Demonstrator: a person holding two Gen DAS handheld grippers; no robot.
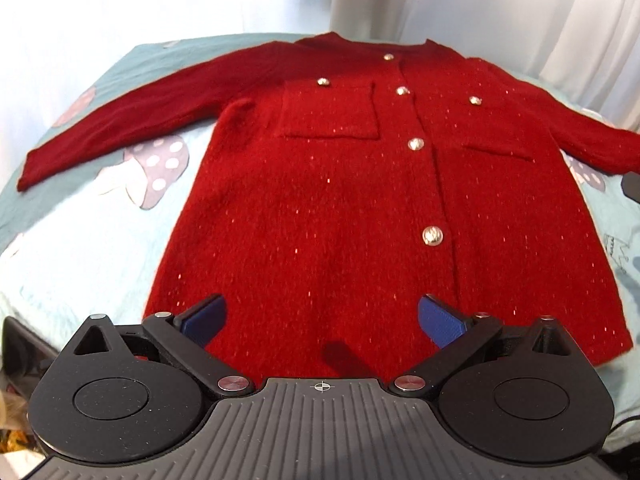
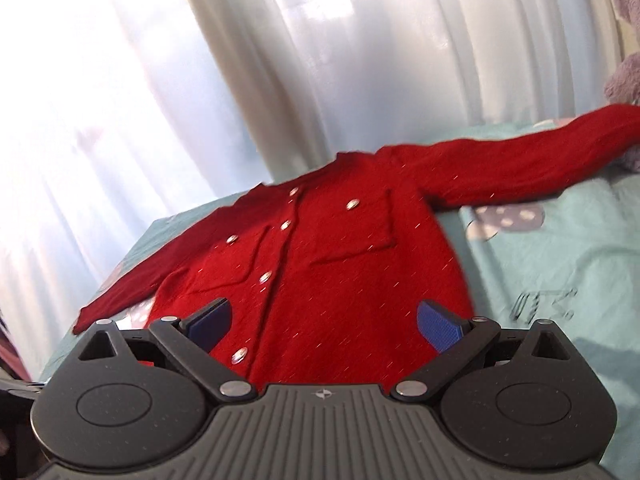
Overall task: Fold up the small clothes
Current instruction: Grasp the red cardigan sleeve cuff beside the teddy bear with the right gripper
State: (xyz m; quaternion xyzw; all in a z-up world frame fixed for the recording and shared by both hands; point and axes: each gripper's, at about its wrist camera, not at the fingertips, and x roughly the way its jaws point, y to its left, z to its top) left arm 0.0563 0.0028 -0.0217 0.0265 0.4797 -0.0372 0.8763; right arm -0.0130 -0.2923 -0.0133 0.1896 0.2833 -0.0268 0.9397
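Daylight glares through the curtains (image 2: 320, 60), blowing out the right wrist view's upper left; that view is motion-blurred, fisheye bending all edges.

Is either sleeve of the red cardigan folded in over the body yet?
No. In the left wrist view the red cardigan lies flat on the bedsheet, both sleeves spread outward.

cardigan (image 1: 320, 208) right cuff cut off, hem hidden
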